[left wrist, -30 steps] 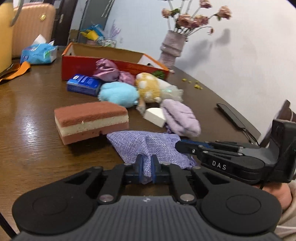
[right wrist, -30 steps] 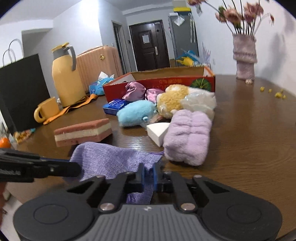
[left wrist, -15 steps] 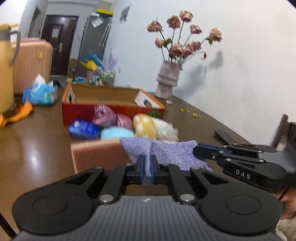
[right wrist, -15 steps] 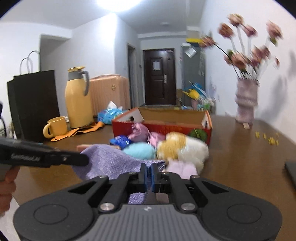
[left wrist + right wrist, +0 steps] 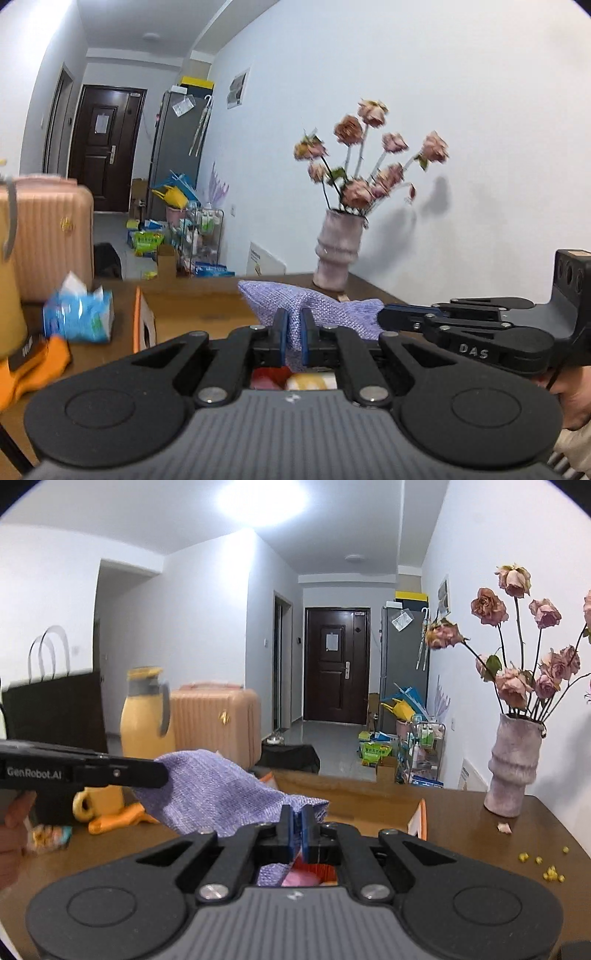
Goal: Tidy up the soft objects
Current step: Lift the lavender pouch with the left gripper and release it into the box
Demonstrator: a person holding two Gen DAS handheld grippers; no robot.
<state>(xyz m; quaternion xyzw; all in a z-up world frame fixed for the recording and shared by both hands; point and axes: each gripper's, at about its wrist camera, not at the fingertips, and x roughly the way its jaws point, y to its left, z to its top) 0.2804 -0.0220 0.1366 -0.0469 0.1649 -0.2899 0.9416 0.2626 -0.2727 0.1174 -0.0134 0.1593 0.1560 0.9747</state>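
Purple woven pouch (image 5: 325, 310) hangs clear of surface (image 5: 480, 834), long axis spanning left tongs (image 5: 291, 334) and right tongs (image 5: 295, 829), both clamped on it; open cardboard box (image 5: 199, 306) just beyond.

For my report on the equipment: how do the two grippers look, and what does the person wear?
Both grippers are black with grey ribbed bodies and blue finger pads. The left gripper reads "GenRobot.AI"; the right gripper reads "DAS". A light cream sleeve shows.
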